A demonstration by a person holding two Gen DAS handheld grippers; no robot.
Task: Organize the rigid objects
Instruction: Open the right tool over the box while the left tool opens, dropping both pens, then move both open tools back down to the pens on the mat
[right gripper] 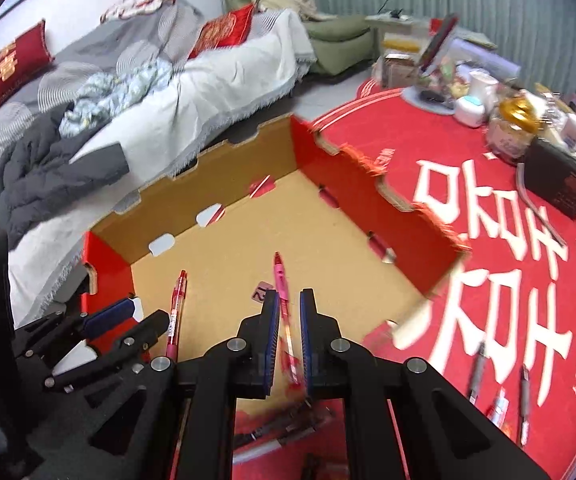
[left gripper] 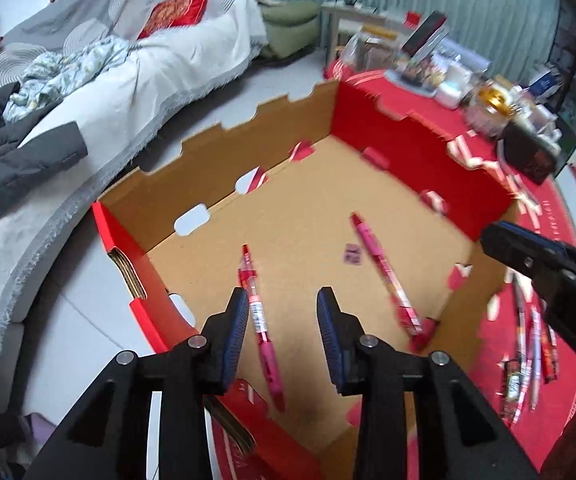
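I am leaning over a big round red tablecloth with white letters (right gripper: pixel 487 216), and both my tools point steeply down at it. On the cloth sits a wide, shallow cardboard box that is brown inside and red outside (left gripper: pixel 407 156), with notches cut along its top edges. My left gripper (left gripper: pixel 282 320) hangs over the near side of the box with its two blue pads apart, and nothing is squeezed between them. A red and pink pen with a clear middle (left gripper: pixel 258 316) lies flat on the box floor right under that gap, and the pads do not touch it. My right gripper (right gripper: pixel 289 336) is over the box too, a bit to the right of the left one, and its pads are pulled in close together. A second pink pen (right gripper: pixel 284 300) shows in the thin gap between them, but I cannot tell if the pads pinch it or if it just lies on the box floor below. A tiny purple scrap of paper (left gripper: pixel 352 254) lies on the floor of the box beside that pen. A few more pens (right gripper: pixel 499 384) lie loose on the red cloth, outside the box on its right.
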